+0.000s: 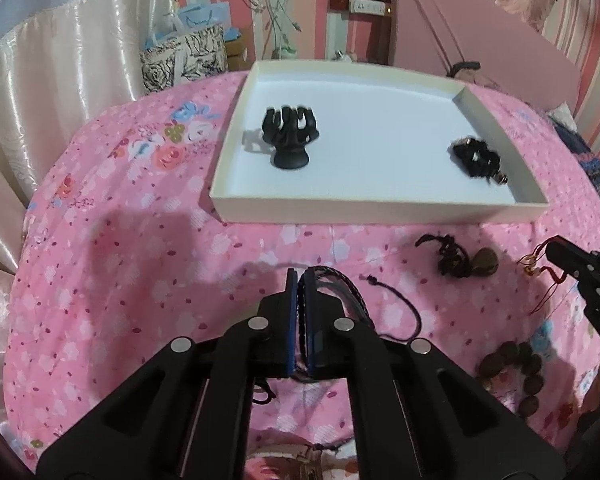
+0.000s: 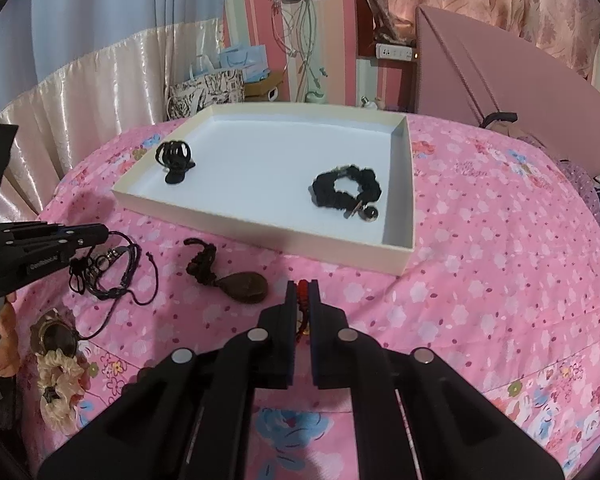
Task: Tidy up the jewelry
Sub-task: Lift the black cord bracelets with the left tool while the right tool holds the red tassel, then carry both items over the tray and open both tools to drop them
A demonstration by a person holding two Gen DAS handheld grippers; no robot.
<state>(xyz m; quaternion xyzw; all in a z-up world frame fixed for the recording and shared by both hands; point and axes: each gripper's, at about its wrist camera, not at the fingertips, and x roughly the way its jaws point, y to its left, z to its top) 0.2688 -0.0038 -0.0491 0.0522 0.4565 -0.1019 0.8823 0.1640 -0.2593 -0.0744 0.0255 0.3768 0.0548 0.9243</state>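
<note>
Risk entry: my left gripper [image 1: 300, 276] pinches the braided cord bracelet [image 2: 112, 276] low over the bedspread [image 1: 140, 280], my right gripper [image 2: 302, 286] nips a red cord charm [image 1: 534, 266]; trailing loose ends may snag the white tray [image 1: 380, 210] rim.
</note>
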